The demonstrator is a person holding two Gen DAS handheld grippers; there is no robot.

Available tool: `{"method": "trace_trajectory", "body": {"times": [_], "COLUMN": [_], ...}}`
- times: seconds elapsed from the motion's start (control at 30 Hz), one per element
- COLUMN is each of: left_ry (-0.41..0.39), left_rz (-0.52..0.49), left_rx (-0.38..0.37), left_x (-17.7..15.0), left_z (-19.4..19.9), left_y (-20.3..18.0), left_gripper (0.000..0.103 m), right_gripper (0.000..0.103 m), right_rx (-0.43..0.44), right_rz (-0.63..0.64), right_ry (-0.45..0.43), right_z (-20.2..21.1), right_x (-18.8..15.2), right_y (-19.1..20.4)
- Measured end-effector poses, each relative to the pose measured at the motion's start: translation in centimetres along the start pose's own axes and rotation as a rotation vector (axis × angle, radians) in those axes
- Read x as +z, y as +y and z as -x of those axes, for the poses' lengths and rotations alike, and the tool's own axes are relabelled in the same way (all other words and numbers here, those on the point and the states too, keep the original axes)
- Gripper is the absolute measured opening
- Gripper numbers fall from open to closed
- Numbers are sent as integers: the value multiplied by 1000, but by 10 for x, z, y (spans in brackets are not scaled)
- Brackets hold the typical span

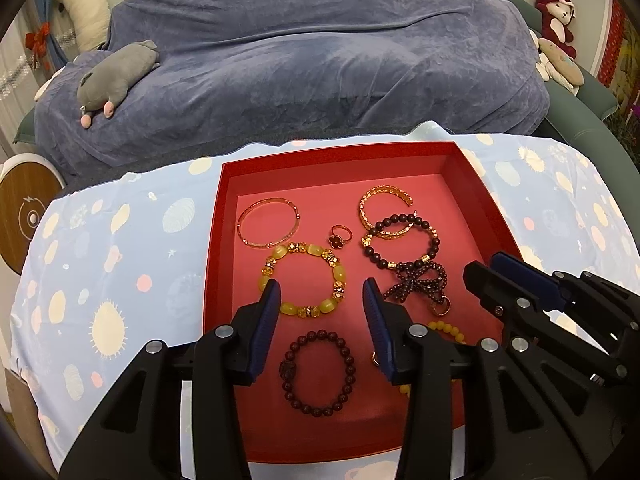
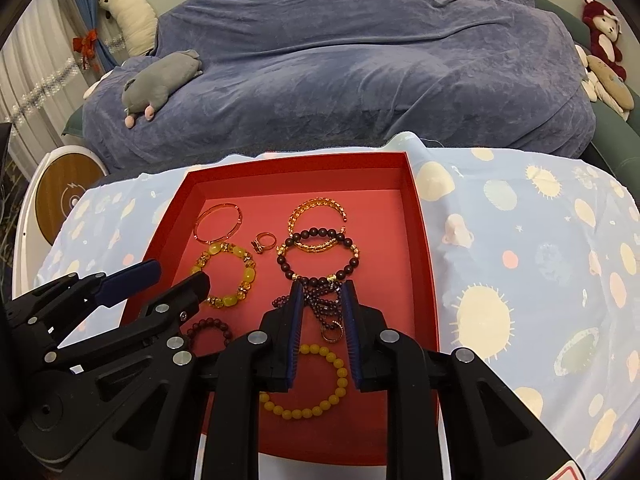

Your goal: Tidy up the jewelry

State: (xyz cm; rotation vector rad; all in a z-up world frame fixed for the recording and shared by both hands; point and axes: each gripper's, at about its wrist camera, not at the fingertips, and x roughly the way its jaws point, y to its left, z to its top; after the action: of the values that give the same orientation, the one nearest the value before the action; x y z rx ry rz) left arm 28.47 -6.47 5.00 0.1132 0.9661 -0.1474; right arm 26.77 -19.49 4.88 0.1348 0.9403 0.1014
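The left gripper (image 1: 322, 292) is held spread above the red tray (image 1: 340, 160); the right gripper (image 2: 322, 294) (also spread) is set astride the bow-shaped bead piece (image 2: 320, 304).

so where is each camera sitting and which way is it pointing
Left wrist: on the left gripper, looking forward and down into the red box; its open fingers frame the yellow bracelet, with the right gripper at the right edge.
Right wrist: on the right gripper, over the box's right half, fingers either side of the dark bead tangle; the left gripper shows at left.
Both share the box, the jewelry and the blue bed behind.
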Motion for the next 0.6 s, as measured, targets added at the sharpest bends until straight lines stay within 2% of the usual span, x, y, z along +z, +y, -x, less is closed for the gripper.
{"method": "trace_trajectory", "body": {"times": [0.17, 0.6], "left_ry": [-9, -54], "left_rz": [5, 24], "left_rx": [-2, 5], "left_x": [-4, -32], "left_z": [15, 77], "left_y": [0, 1], "left_gripper": [41, 55], "right_gripper": [21, 21], "right_rx": [2, -19], "right_rz": [-8, -18], "right_ry": [-8, -37], "right_z": [14, 77], "right_x": [-2, -31], "right_y": [2, 10]}}
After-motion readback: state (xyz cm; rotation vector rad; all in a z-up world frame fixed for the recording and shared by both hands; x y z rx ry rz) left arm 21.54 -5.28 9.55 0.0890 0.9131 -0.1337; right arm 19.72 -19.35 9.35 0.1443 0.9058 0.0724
